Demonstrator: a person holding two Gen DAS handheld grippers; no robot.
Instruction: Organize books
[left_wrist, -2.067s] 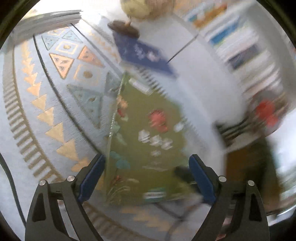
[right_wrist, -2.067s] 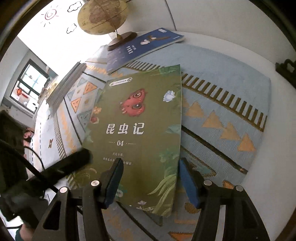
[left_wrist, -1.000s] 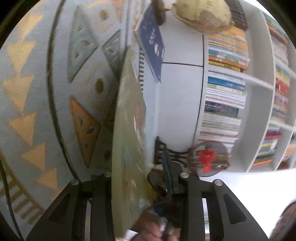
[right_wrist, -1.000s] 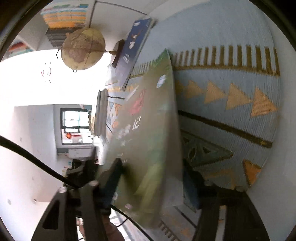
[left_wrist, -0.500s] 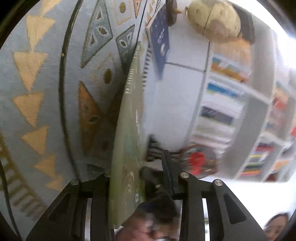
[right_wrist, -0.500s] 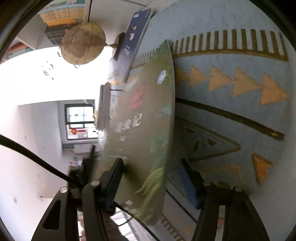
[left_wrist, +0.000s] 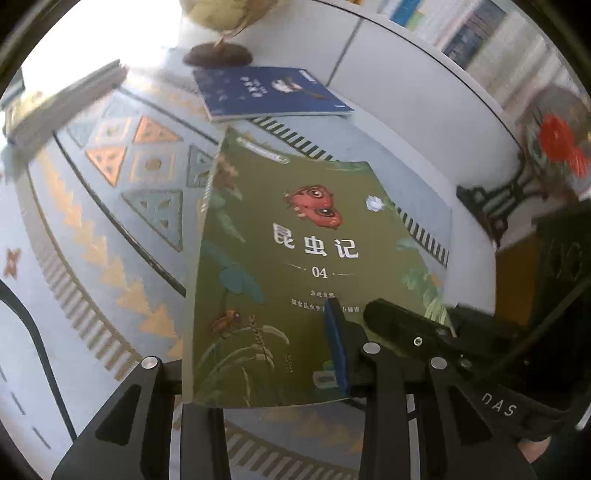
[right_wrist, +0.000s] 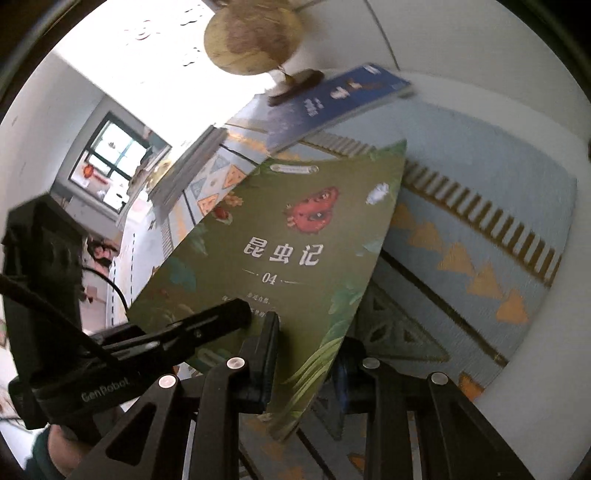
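A thin green paperback book with a red insect and white characters on its cover (left_wrist: 295, 266) is shown lifted clear of the patterned blue-and-gold rug (left_wrist: 110, 229), cover facing the cameras and near edge lowest. The book's lower margin is clamped by the left gripper (left_wrist: 266, 354); one blue-padded finger (left_wrist: 336, 347) is seen pressed on the cover, while the opposite finger is hidden behind the book. In the right wrist view the same book (right_wrist: 295, 266) is seen between the fingers of the right gripper (right_wrist: 306, 354), near its lower right corner; one black finger (right_wrist: 266, 343) is laid on the cover and the other is behind it. The right jaws are closing on the book, and the pads appear to be in contact with it. The left gripper (right_wrist: 207, 325) is visible there as a dark bar reaching onto the cover from the left.

Beyond the held book, a dark blue flat book (left_wrist: 269, 92) is seen lying on the rug's far edge, just beside the wooden base of a tan globe (left_wrist: 221, 22). A stack of pale books (left_wrist: 62, 99) is placed at the rug's left edge. A white bookshelf filled with volumes (left_wrist: 461, 29) is seen at upper right.
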